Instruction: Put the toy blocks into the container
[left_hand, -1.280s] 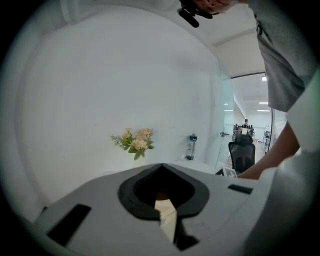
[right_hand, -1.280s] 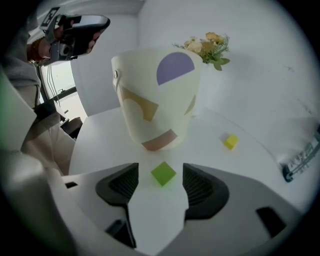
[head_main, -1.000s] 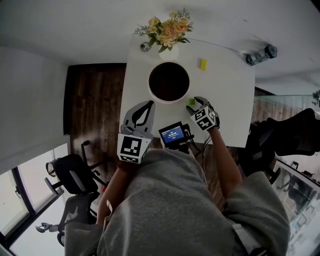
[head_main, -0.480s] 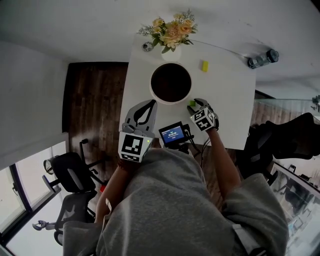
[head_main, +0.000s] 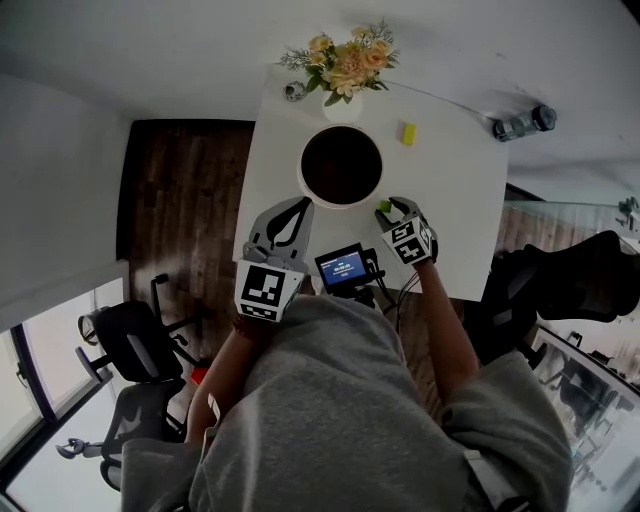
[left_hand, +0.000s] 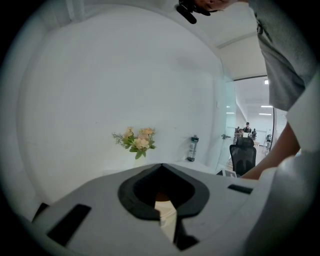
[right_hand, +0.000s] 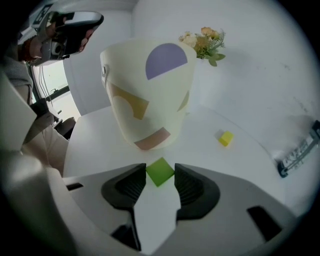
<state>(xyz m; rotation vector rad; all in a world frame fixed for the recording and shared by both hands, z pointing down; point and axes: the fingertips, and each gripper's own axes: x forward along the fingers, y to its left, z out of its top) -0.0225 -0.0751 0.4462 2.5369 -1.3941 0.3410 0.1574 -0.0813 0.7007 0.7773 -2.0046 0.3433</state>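
Observation:
A green block (right_hand: 160, 172) lies on the white table (head_main: 460, 210) just in front of the cream container (right_hand: 150, 95) with coloured shapes; from the head view its dark inside shows within the rim (head_main: 300, 170). My right gripper (right_hand: 160, 176) points down at the block (head_main: 383, 206). Its jaws have just been closing and now flank the block's corners, which still rests on the table. A yellow block (right_hand: 226, 138) sits farther off (head_main: 408, 132). My left gripper (head_main: 298, 206) hangs at the table's near left with its jaws together and nothing in them.
A vase of flowers (head_main: 342, 65) stands behind the container at the far edge, with a small round object (head_main: 291, 92) beside it. A water bottle (head_main: 520, 115) lies at the far right corner. A small screen device (head_main: 345, 268) sits at the near edge. Office chairs stand on the floor.
The right gripper's jaws have drawn in around the green block. The left gripper has kept still.

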